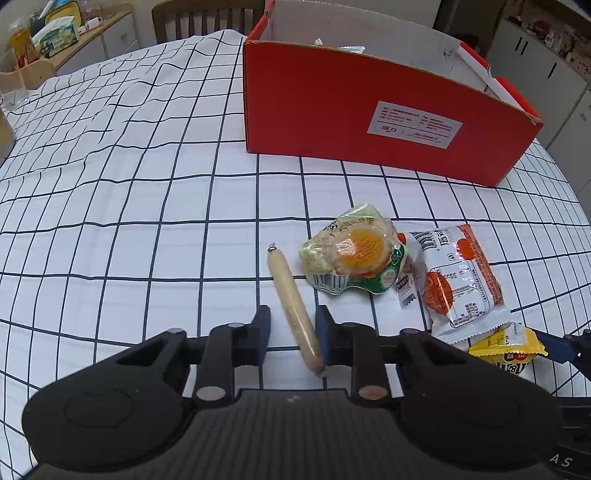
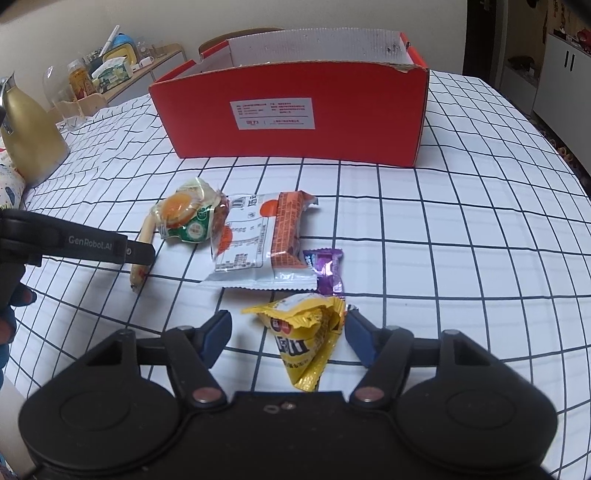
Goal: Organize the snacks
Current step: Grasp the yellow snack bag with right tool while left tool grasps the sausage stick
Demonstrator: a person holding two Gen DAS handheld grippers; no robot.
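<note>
A tan sausage stick [image 1: 293, 306] lies on the checked tablecloth between the jaws of my left gripper [image 1: 291, 325], which is open; its right pad touches the sausage. Beside it lie a green egg-snack pack [image 1: 354, 254] and a white-orange packet [image 1: 458, 280]. My right gripper [image 2: 286, 332] is open around a yellow snack packet [image 2: 306, 336], also seen in the left wrist view [image 1: 509, 349]. A purple candy [image 2: 327, 271] lies just beyond. The open red box [image 2: 295, 110] stands at the back, with some packets inside [image 1: 351, 48].
A gold kettle [image 2: 29, 136] stands at the table's left edge. A sideboard with jars and boxes [image 2: 107, 70] is behind it. A wooden chair [image 1: 207, 18] stands behind the table. White cabinets [image 1: 546, 74] are at the right.
</note>
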